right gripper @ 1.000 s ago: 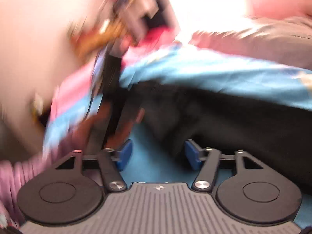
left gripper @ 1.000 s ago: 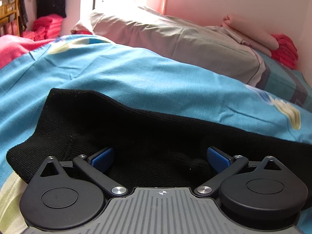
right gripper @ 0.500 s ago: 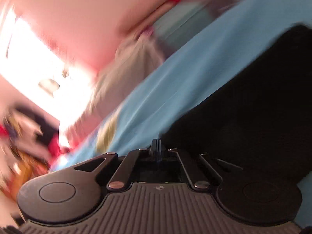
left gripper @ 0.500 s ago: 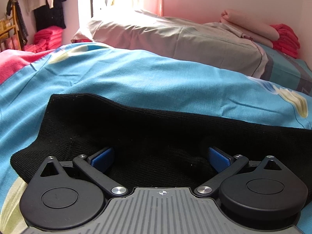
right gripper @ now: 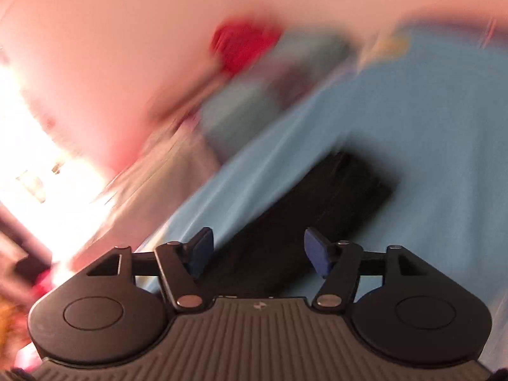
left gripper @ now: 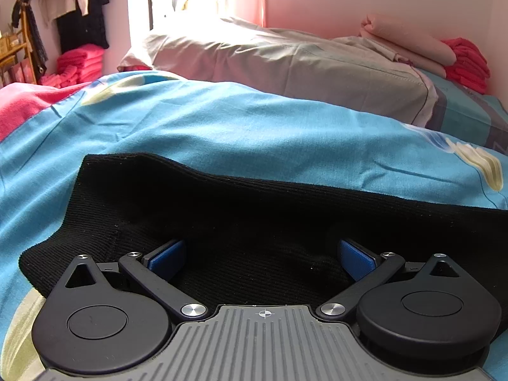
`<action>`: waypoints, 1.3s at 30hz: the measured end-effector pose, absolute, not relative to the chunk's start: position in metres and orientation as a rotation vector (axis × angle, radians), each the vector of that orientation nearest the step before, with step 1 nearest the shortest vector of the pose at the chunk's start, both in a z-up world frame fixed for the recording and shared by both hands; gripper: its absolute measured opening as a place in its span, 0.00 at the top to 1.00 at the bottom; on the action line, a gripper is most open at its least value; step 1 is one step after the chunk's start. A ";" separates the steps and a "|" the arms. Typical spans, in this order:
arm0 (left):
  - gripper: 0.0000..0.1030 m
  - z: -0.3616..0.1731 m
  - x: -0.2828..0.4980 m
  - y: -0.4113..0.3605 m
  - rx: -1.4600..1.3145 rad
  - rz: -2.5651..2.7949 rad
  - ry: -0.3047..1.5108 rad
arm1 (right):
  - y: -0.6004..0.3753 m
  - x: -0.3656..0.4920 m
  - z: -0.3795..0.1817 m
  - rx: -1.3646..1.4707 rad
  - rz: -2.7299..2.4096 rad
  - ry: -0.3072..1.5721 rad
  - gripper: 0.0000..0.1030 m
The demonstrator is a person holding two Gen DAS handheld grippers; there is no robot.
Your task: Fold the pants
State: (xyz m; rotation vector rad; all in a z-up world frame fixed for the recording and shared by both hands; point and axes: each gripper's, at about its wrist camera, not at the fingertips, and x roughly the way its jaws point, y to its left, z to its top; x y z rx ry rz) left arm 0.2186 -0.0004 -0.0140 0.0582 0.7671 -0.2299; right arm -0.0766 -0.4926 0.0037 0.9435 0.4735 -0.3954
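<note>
Pants (left gripper: 254,222) lie on blue bedspread (left gripper: 254,133) beneath both spread grippers

A bed covered by a blue patterned sheet (left gripper: 241,133) carried the black pants (left gripper: 254,222), spread flat across it. Farther back lay a grey pillow (left gripper: 285,60), with folded pink cloth (left gripper: 409,44) and red cloth (left gripper: 466,63) beyond.

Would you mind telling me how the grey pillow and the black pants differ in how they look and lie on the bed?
The grey pillow is pale, smooth and plump; the black pants are dark, ribbed knit and lie flat. The pillow sits at the far end of the bed by the wall, while the pants lie near, right before the left gripper. Both rest on the blue bedspread.
</note>
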 end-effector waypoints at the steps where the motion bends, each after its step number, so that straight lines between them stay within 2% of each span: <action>1: 0.00 -0.014 0.219 0.000 0.057 -0.231 0.768 | -0.485 -0.070 -0.005 0.968 -0.362 0.521 0.32; 4: 0.00 -0.014 0.218 0.000 0.063 -0.232 0.766 | -0.489 -0.046 -0.020 0.974 -0.429 0.603 0.33; 5: 0.00 -0.014 0.218 0.000 0.066 -0.234 0.765 | -0.493 -0.041 -0.025 0.989 -0.435 0.570 0.40; 8: 0.00 -0.014 0.218 0.001 0.060 -0.237 0.765 | -0.505 -0.032 -0.031 1.075 -0.432 0.503 0.36; 15: 0.00 -0.014 0.218 0.001 0.058 -0.238 0.766 | -0.519 -0.039 -0.045 1.065 -0.463 0.327 0.38; 20: 0.00 -0.014 0.217 -0.001 0.071 -0.229 0.763 | -0.487 -0.025 -0.026 0.779 -0.522 0.438 0.34; 22: 0.00 -0.014 0.217 -0.001 0.072 -0.228 0.762 | -0.488 -0.019 -0.028 0.746 -0.577 0.439 0.49; 23: 0.00 -0.014 0.217 0.000 0.071 -0.228 0.763 | -0.491 -0.018 -0.030 0.747 -0.617 0.435 0.67; 27: 0.00 -0.013 0.217 0.000 0.064 -0.231 0.765 | -0.489 -0.016 -0.033 0.733 -0.641 0.437 0.71; 33: 0.00 -0.012 0.217 0.001 0.058 -0.234 0.766 | -0.446 0.002 -0.013 0.399 -0.736 0.484 0.72; 39: 0.00 -0.007 0.216 0.005 0.041 -0.234 0.760 | -0.334 0.027 0.003 -0.250 -0.759 0.403 0.72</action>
